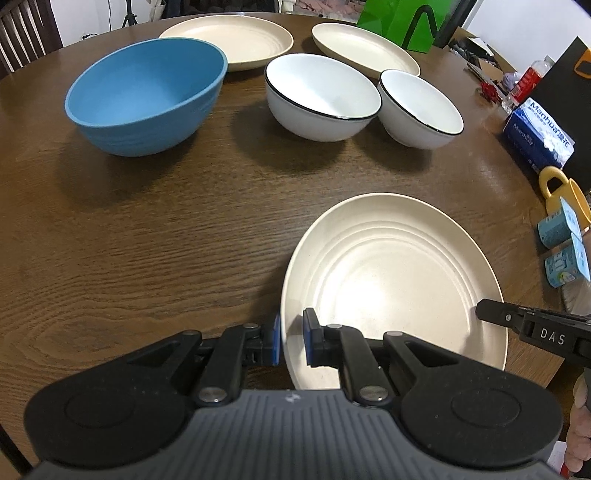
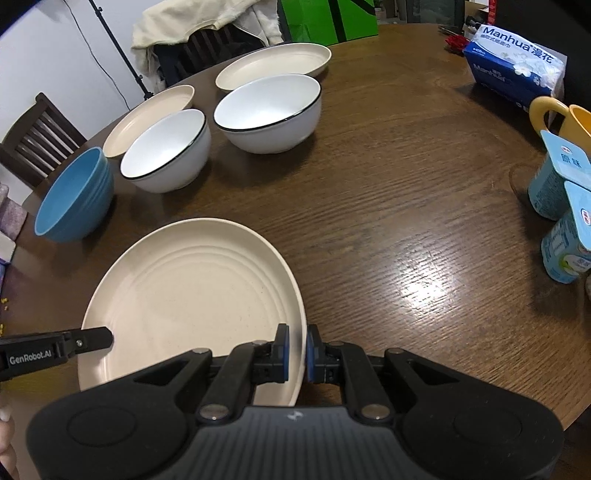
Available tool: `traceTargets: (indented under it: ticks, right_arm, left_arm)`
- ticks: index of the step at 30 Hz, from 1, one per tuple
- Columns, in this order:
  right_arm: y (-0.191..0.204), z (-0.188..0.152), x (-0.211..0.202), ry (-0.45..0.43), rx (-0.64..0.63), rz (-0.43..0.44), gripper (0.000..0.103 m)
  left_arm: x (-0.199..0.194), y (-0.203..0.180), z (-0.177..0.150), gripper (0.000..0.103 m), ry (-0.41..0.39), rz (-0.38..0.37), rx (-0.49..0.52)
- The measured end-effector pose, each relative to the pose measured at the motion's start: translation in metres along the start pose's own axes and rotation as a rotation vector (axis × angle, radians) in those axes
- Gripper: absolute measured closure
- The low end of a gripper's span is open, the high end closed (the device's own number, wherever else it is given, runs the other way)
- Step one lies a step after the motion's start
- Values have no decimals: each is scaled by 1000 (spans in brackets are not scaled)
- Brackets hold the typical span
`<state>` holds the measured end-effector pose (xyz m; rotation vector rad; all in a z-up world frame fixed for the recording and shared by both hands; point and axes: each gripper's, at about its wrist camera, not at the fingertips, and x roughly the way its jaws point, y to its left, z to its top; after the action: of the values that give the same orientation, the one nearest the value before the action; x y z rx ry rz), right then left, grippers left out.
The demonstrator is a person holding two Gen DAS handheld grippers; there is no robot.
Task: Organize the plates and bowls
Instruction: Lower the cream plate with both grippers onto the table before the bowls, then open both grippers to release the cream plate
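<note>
A cream ribbed plate [image 1: 391, 280] [image 2: 192, 291] is held over the near part of the wooden table. My left gripper [image 1: 291, 339] is shut on its left rim. On the opposite rim my right gripper [image 2: 297, 350] is shut too, and it shows at the right edge of the left wrist view [image 1: 491, 314]. Farther back stand a blue bowl [image 1: 147, 96] [image 2: 74, 199], two white bowls with black rims [image 1: 321, 96] [image 1: 421, 107] and two more cream plates [image 1: 229, 40] [image 1: 365, 48].
Along the table's right side sit a blue tissue pack [image 2: 513, 66], a yellow mug [image 2: 561, 118] and two light-blue cups [image 2: 554, 184]. A green bag [image 2: 328, 18] stands at the far edge. Chairs [image 2: 37, 136] ring the table [image 2: 406, 184].
</note>
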<state>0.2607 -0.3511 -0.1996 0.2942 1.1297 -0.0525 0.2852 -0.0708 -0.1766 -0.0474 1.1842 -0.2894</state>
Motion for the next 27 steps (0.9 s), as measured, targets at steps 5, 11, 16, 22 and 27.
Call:
traceTargets:
  ticks: [5, 11, 16, 22, 27]
  right_arm:
    - [-3, -6, 1, -7, 1, -4, 94]
    - [-5, -11, 3, -4, 0, -9, 94]
    - [-6, -14, 5, -3, 2, -10, 94]
    - [-5, -16, 7, -15, -5, -13, 93]
    - [-9, -15, 6, -14, 18, -5, 91]
  left_arm:
    - [4, -1, -5, 91, 8, -1, 1]
    - [7, 0, -11, 91, 18, 0, -4]
    - [9, 0, -13, 91, 23, 2, -1]
    - [11, -2, -12, 91, 22, -4, -2]
    - [9, 1, -12, 88, 28, -20, -14]
